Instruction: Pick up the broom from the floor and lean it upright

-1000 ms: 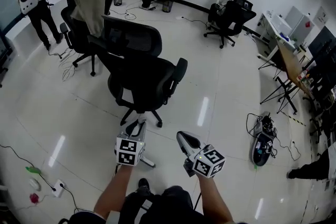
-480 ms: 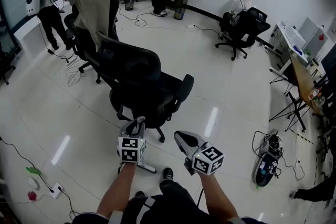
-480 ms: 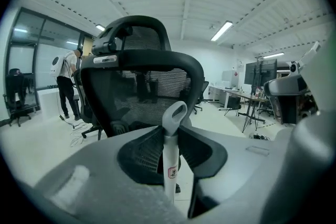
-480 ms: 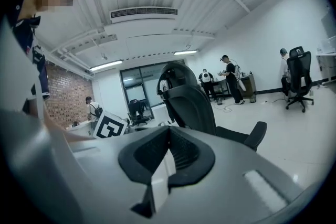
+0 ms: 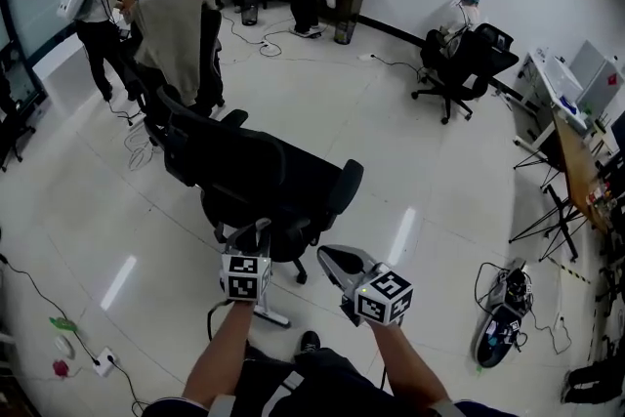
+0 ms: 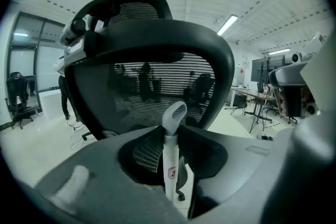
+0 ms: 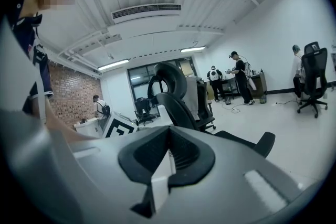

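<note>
My left gripper (image 5: 259,231) is shut on the broom's white handle (image 6: 170,165), which stands upright between its jaws with its grey hanging loop (image 6: 175,113) above them. In the head view a short length of the white broom handle (image 5: 274,311) slants down below the left marker cube; the broom's head is hidden. My right gripper (image 5: 328,256) hovers beside the left one at about the same height, its jaws meeting at the tips (image 7: 168,134) with nothing clearly gripped. Both point toward a black office chair (image 5: 264,176) right in front of them.
The black mesh chair back (image 6: 152,76) fills the left gripper view. A second chair draped with beige cloth (image 5: 181,34) stands behind it. People (image 5: 103,5) work at the back left. A power strip (image 5: 103,356) lies at lower left, a bag with cables (image 5: 498,308) at right, desks (image 5: 576,142) far right.
The whole view has shifted: the black chair now sits closer, directly ahead of both grippers. The grippers keep their spacing, and the left one still holds the handle.
</note>
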Demonstrator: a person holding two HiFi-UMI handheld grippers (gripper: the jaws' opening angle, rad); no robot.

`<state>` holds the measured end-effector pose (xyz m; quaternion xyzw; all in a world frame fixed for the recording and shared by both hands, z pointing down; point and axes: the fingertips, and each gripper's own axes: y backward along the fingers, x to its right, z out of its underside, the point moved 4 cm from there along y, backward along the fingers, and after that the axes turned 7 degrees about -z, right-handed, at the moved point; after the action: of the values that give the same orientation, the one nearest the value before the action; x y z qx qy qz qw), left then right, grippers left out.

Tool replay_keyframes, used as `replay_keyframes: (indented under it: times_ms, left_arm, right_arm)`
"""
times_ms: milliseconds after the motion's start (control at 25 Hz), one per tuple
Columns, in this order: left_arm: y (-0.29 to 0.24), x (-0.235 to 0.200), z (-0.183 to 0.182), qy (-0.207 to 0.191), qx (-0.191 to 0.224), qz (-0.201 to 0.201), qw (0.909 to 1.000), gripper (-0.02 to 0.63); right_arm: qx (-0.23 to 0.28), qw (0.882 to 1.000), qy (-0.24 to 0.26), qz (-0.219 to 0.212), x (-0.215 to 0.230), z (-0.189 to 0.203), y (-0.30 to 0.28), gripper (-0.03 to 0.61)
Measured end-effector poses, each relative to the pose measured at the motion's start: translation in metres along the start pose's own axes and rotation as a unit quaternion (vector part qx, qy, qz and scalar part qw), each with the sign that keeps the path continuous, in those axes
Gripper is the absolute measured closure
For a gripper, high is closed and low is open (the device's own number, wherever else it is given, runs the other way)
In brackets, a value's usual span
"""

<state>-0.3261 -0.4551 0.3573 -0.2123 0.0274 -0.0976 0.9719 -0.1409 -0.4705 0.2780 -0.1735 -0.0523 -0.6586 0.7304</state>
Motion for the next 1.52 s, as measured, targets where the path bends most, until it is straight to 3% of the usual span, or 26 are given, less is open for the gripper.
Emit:
replay_keyframes:
  times_ms: [320, 680, 880, 1120, 1400, 1440, 1520]
  left_arm:
    - [-0.037, -0.007, -0.004, -0.021, -0.006, 0.065, 0.9976, 0.518]
    - [-0.054, -0.004, -0.007, -0.066, -0.007, 0.151, 0.9863, 0.503]
    - [-0.057, -0.003, 0.0, -0.075, -0.039, 0.171, 0.9818, 0.446]
    - [-0.035, -0.014, 0.001, -0.056, -0.027, 0.158, 0.9854, 0.44]
    - [0.021, -0.014, -0.018, -0.015, 0.004, 0.173, 0.9848, 0.445]
    - [0.028, -0.013, -0.023, -0.012, 0.012, 0.176, 0.9843, 0.453]
    - [0.042, -0.013, -0.033, -0.011, 0.03, 0.178, 0.9836, 0.544]
  right_arm:
    - [0.021, 0.998, -0.01, 0.053, 0.006, -0.006, -0.019, 0.575]
    - [0.049, 0.992, -0.024, 0.11, -0.004, -0.004, -0.029, 0.575]
    - [0.048, 0.991, -0.034, 0.121, -0.01, 0.002, -0.029, 0.575]
    - [0.039, 0.992, -0.037, 0.118, -0.005, 0.007, -0.031, 0.575]
    - [0.025, 0.997, -0.021, 0.069, -0.013, 0.004, -0.049, 0.575]
    - [0.024, 0.998, -0.015, 0.064, -0.015, 0.003, -0.051, 0.575]
    - [0.022, 0.998, -0.001, 0.054, -0.02, 0.0, -0.057, 0.575]
